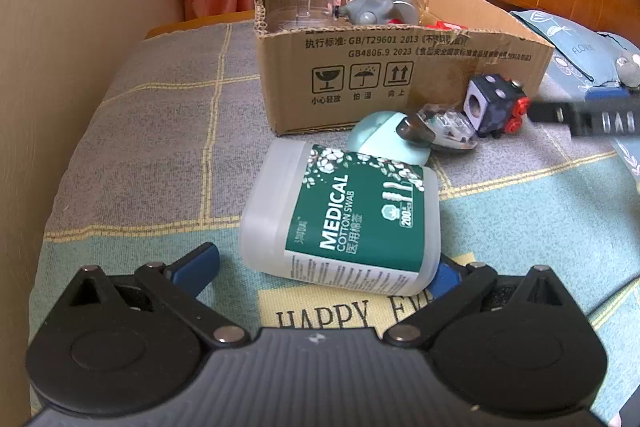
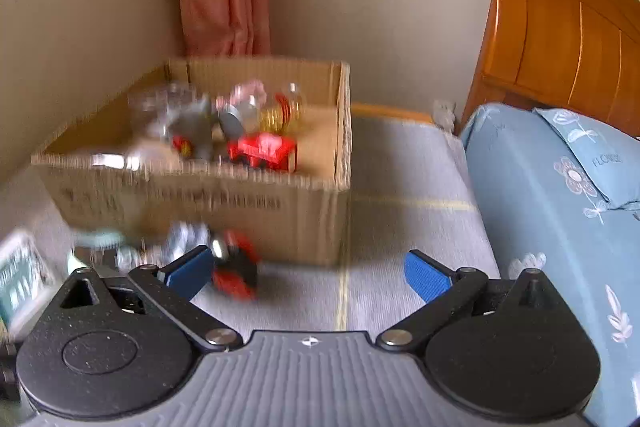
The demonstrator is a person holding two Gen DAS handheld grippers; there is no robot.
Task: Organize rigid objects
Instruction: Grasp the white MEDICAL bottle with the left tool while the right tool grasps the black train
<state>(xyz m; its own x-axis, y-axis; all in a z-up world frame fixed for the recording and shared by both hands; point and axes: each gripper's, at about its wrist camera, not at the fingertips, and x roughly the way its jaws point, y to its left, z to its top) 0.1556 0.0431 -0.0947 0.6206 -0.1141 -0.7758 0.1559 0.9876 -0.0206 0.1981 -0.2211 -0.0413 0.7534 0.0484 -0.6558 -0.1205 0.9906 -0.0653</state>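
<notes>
Left gripper [image 1: 326,267] is spread wide around the near end of the cotton swab box [image 1: 344,215], which lies on its side on the checked blanket [image 1: 152,155]; contact is not discernible. Right gripper [image 2: 308,273] is open and holds nothing, hovering near a blurred dice cube [image 2: 236,267]. The cardboard box [image 1: 400,83] behind the swab box holds several items.

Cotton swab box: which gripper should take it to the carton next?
Left, probably. The left gripper is open with the cotton swab box right between its fingers. The right gripper is open over bare blanket beside the cardboard carton.
</notes>
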